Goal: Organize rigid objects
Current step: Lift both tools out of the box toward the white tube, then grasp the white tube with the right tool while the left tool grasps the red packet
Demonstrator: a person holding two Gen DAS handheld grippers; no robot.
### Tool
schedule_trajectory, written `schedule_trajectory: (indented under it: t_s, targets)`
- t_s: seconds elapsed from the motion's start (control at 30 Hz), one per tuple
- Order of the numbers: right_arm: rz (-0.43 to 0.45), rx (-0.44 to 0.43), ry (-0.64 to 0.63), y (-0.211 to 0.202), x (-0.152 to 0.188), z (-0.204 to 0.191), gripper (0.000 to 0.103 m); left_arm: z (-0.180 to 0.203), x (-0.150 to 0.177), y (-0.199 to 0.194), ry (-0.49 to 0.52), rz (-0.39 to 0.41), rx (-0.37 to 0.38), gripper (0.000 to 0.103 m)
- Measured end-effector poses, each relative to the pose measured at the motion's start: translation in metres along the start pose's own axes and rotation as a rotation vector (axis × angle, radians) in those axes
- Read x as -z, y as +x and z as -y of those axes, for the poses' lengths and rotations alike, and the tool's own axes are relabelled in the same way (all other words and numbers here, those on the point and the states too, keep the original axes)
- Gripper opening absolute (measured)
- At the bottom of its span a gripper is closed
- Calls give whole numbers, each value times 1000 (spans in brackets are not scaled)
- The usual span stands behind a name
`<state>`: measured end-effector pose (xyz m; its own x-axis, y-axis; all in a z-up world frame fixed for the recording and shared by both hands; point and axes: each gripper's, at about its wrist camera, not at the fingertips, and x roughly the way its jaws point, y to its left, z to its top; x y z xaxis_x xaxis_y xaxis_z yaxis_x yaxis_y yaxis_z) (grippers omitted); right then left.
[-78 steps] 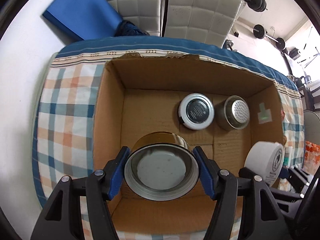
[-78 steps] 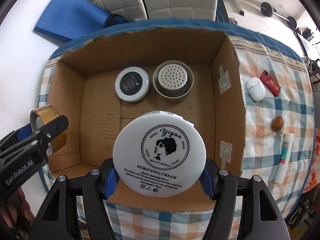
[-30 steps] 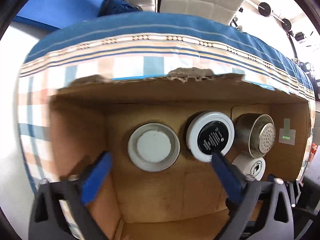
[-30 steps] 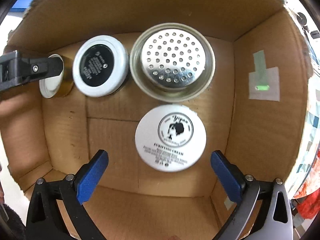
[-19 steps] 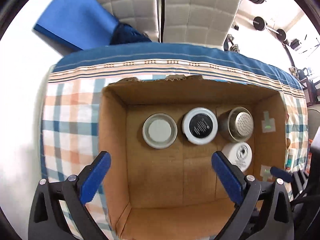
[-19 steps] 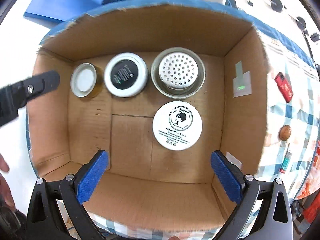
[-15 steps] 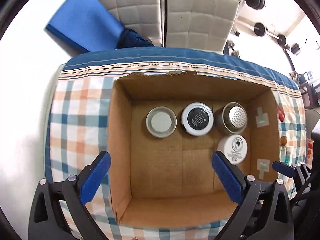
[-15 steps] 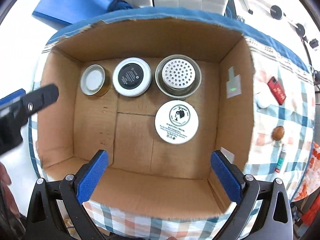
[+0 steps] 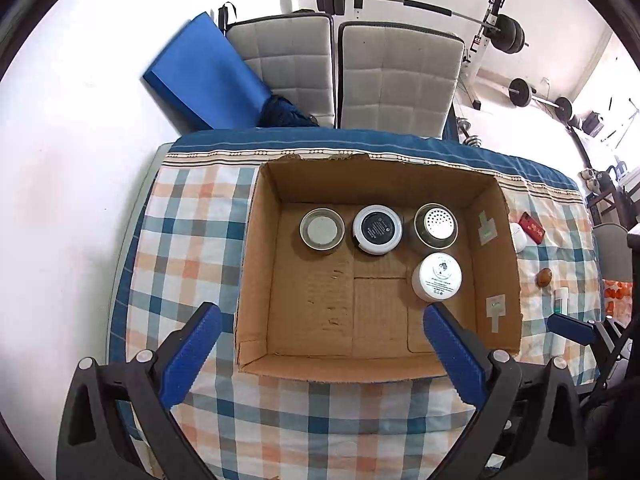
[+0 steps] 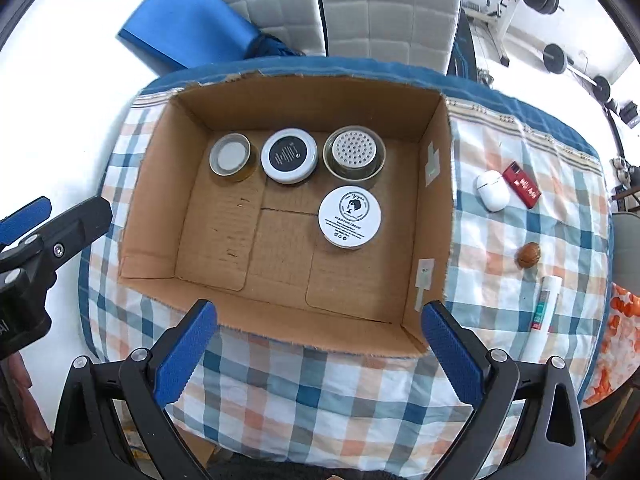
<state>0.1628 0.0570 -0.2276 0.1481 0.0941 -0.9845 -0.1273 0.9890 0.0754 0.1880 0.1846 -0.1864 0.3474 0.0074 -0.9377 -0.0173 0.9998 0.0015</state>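
Note:
An open cardboard box [image 9: 256, 264] [image 10: 152, 184] sits on a checked tablecloth. Along its far wall stand a gold tin with a pale lid [image 9: 322, 229] [image 10: 229, 156], a white jar with a black top [image 9: 377, 229] [image 10: 289, 155] and a metal perforated cup [image 9: 436, 225] [image 10: 354, 157]. A white cream jar [image 9: 437, 276] [image 10: 349, 216] stands in front of the cup. My left gripper [image 9: 320, 352] hangs open above the box's near edge, holding nothing. My right gripper [image 10: 318, 346] is open and empty over the box's near right side. The left gripper's fingers [image 10: 60, 224] show at the right wrist view's left edge.
On the cloth right of the box lie a white earbud case [image 10: 493, 189], a red packet [image 10: 521, 185], a brown nut [image 10: 529, 255] and a white tube [image 10: 544, 308]. Two grey padded chairs [image 9: 396, 76], a blue mat [image 9: 204, 84] and barbell weights [image 9: 504, 34] stand behind the table.
Both grippers let go of their loads inside the box, the gold tin and the white cream jar, then rose and drew back toward the near edge. The box now looks smaller in both views.

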Motion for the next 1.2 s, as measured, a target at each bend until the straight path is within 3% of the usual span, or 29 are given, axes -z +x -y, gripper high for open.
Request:
schedule_trajectory:
  t_s: [0.33, 0.57, 0.83, 1.03, 1.1, 1.17, 1.2]
  targets:
    - [55, -64, -30, -39, 20, 15, 103, 23, 10, -32, -18, 41, -1, 103]
    - [72, -107, 28, -53, 25, 61, 103, 82, 5, -39, 4, 77, 30, 103]
    - [25, -6, 238, -36, 34, 201, 103, 220, 2, 20, 140, -19, 125, 103]
    - [-93, 69, 443, 25, 51, 321, 103, 300, 6, 68, 242, -85, 73, 103]
    - [-159, 28, 500, 58, 55, 347, 93, 320, 12, 89, 266, -126, 52, 102]
    - [-244, -16, 549, 94, 61, 366, 70, 332, 16, 107, 279, -169, 37, 102]
    - [-275, -29, 560, 107, 63, 371, 63, 334, 16, 113, 278, -184, 41, 102]
